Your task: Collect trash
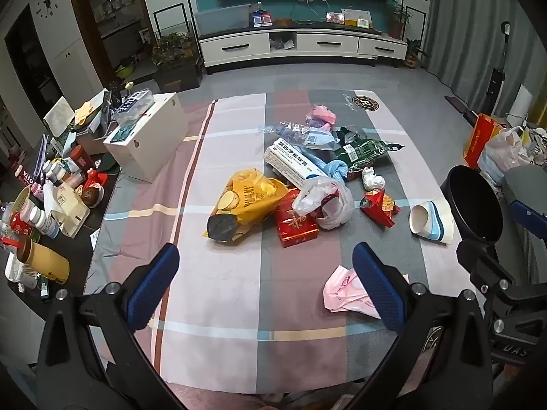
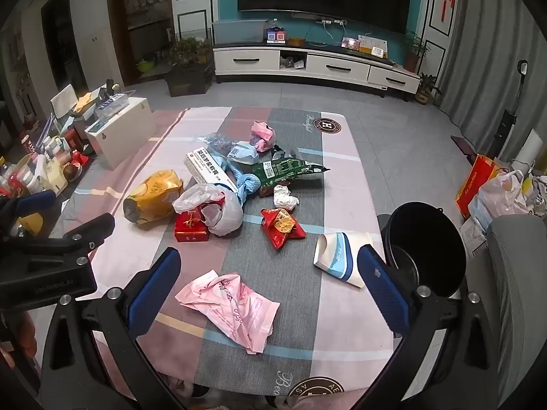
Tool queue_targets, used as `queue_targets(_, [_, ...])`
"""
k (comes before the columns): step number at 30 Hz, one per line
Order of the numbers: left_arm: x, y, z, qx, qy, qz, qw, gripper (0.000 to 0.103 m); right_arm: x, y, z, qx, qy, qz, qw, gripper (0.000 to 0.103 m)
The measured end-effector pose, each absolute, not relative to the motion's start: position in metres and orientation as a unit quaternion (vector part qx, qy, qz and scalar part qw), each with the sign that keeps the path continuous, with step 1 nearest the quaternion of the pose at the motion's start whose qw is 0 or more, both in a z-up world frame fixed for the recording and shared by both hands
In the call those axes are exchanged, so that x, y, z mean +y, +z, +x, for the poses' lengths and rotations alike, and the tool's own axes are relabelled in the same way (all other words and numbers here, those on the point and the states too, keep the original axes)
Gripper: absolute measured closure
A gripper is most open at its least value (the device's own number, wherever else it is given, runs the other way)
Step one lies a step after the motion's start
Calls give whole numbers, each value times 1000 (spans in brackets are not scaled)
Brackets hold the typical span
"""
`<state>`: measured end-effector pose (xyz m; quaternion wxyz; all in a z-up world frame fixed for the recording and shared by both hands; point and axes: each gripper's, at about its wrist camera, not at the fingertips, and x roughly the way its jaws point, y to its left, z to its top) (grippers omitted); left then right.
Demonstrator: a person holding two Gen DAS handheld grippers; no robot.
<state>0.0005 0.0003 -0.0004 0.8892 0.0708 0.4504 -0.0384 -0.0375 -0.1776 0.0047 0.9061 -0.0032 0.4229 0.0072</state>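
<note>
Right gripper: [image 2: 266, 294] blue-padded two-finger tool, jaws spread wide, nothing between them; hangs above the near edge of the patchwork-cloth-covered table [image 2: 342, 352].
Left gripper: [image 1: 266, 290] same make, jaws likewise spread and empty; hangs above the near edge, further toward the left side.
Nearest trash: crumpled pink plastic bag [image 2: 232, 311], flat on the cloth close to the near edge, straight ahead of the right gripper and framed by its fingers; long axis slants from far-left to near-right.
Nearer hand: right, by judgement; from the left wrist view the pink bag [image 1: 345, 295] lies off by the left gripper's right finger.
Next item out: squashed white-and-blue paper cup [image 2: 342, 256], on its side by the right edge.
Receptacle: black round bucket [image 2: 427, 246], just beyond the right edge, beside the cup.
Main heap: yellow snack bag [image 2: 154, 198], red box [image 2: 191, 229], white plastic bag [image 2: 218, 208], red wrapper [image 2: 282, 227], green pouch [image 2: 290, 171], clustered mid-table.
</note>
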Motion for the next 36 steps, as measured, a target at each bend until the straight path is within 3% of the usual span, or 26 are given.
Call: queue_targets(36, [-6,-3,-2,451,-48,69,889,2,-182,2,-39,424,7,0,905,2])
